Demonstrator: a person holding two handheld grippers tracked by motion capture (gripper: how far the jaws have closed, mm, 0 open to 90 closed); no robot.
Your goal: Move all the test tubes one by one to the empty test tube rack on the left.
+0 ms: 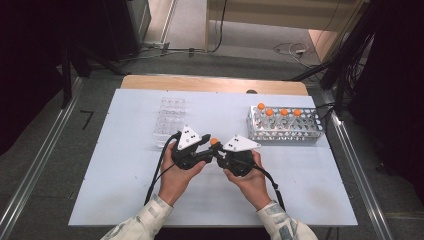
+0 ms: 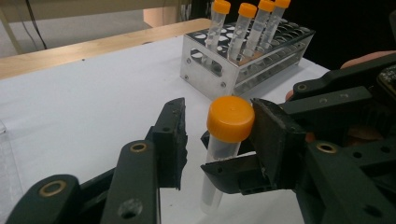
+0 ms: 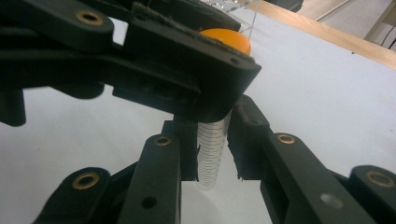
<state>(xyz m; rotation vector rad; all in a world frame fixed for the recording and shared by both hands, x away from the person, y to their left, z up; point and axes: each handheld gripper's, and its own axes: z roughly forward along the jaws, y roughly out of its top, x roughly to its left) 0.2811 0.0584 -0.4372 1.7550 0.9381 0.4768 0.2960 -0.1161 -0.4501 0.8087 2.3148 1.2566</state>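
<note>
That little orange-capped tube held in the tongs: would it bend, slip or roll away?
The tube looks like stiff clear plastic, so it probably won't bend. Smooth and round, it might slip, and would likely roll if laid down. It appears empty, so probably light.

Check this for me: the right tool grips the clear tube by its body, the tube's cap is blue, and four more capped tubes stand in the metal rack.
One thing is wrong: the cap is orange, not blue, as the left gripper view shows. The right tool does grip the tube by its body, and four capped tubes stand in the metal rack.
</note>
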